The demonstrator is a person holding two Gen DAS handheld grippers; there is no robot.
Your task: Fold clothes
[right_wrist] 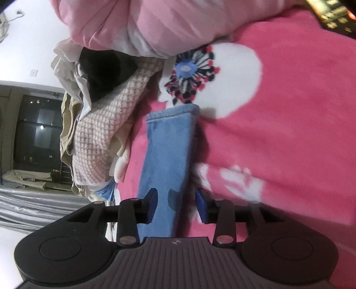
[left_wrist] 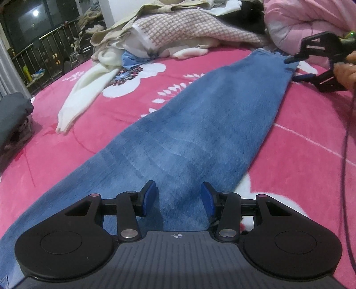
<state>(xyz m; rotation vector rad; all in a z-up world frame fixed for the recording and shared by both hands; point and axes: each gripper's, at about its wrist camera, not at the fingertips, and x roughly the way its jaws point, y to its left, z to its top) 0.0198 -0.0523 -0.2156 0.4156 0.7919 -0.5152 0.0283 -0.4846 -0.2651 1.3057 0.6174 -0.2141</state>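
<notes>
A pair of blue jeans (left_wrist: 200, 133) lies stretched out flat on the pink flowered bedspread (left_wrist: 300, 155), folded lengthwise into one long strip. My left gripper (left_wrist: 179, 195) hovers low over the wide near end, its blue pads apart, the denim under and between them without being pinched. My right gripper (right_wrist: 177, 202) is at the far leg end, rolled onto its side. The narrow leg (right_wrist: 169, 155) runs between its fingers, which stand off the cloth. The left wrist view shows the right gripper (left_wrist: 292, 69) straddling the frayed hem, held by a hand (left_wrist: 347, 69).
A heap of unfolded clothes (left_wrist: 178, 31) with a checked knit and beige pieces sits at the far side, and a white garment (left_wrist: 89, 89) trails from it. Pink bedding (left_wrist: 300, 20) is bunched at the far right. A dark grey bundle (left_wrist: 13, 115) lies at the left edge.
</notes>
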